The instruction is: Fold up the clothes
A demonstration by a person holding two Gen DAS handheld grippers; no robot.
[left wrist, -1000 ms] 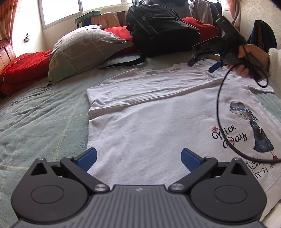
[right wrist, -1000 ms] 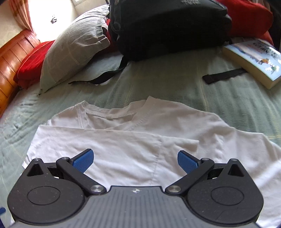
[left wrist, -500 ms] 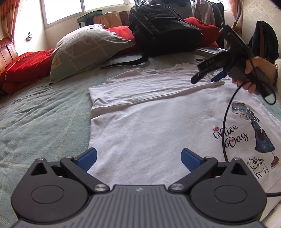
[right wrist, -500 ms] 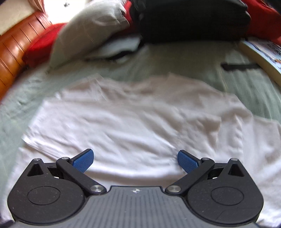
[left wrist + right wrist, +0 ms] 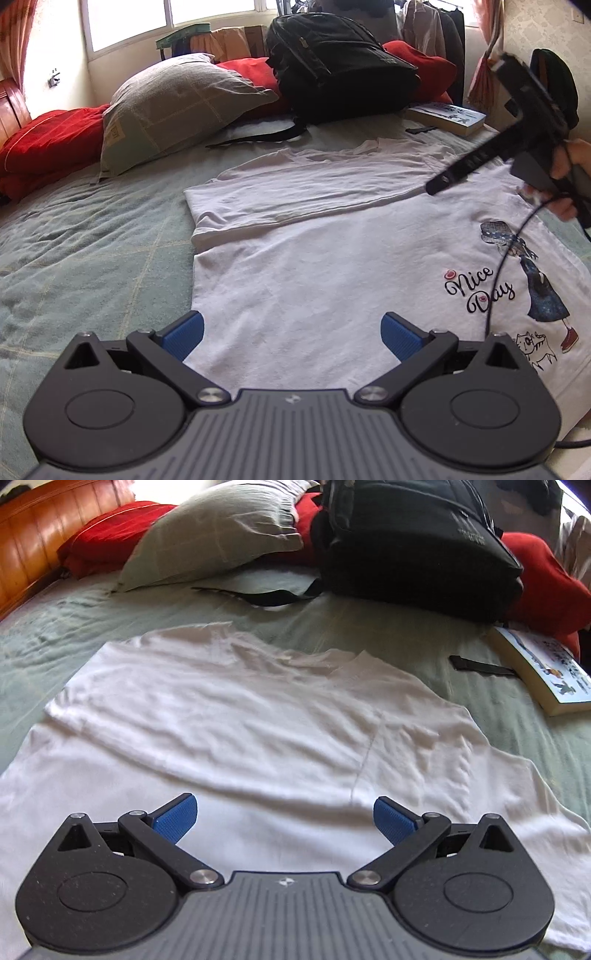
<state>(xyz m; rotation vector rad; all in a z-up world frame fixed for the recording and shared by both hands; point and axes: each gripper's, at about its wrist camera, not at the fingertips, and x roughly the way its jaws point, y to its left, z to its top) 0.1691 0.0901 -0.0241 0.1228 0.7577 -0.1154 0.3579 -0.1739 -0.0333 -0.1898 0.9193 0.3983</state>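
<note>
A white T-shirt (image 5: pixel 332 266) with a "Nice Day" print (image 5: pixel 480 288) lies flat on the green bed sheet, its far side folded over in a long strip (image 5: pixel 295 188). My left gripper (image 5: pixel 291 332) hovers open over the shirt's near hem, nothing between its blue pads. In the left wrist view the other gripper (image 5: pixel 524 122) is held by a hand (image 5: pixel 569 173) above the shirt's right side. In the right wrist view my right gripper (image 5: pixel 284 818) stands open over the same shirt (image 5: pixel 258 731), above the folded strip and sleeve seam.
A grey pillow (image 5: pixel 177 110), red bedding (image 5: pixel 44 144) and a black backpack (image 5: pixel 340 70) with a loose strap line the bed's far side. A book (image 5: pixel 546 672) lies at the right near a small black strap (image 5: pixel 480 664). A wooden headboard (image 5: pixel 44 531) stands at left.
The right gripper has drawn back and dropped toward the shirt's right side, away from the collar. The left gripper has tilted slightly and stayed open over the hem.
</note>
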